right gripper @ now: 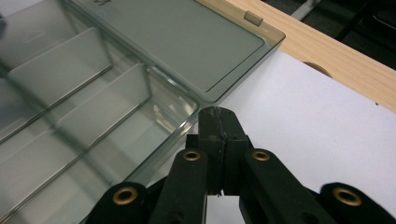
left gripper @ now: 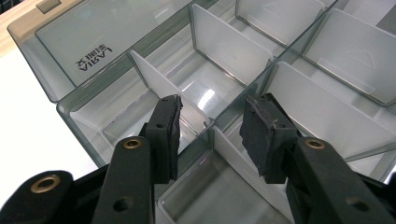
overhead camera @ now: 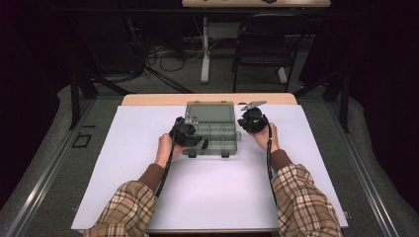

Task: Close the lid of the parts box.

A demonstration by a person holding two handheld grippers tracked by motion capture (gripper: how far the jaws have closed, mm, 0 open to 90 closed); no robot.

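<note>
Left gripper, jaws spread over a divider of the open organizer box; right gripper pressed together beside its right edge.

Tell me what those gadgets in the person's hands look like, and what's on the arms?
Each hand holds a bulky black gadget: the left gripper and right gripper, each with two black jaws on brass-coloured pivots. The right one carries a grey three-cornered plate. A black cable trails from each. The plaid sleeves are tan, with brown cuffs.

My high view looks forward and down over the whole white surface. My two gripper views sit close behind their fingers, and both share the clear compartment box from opposite sides.
</note>
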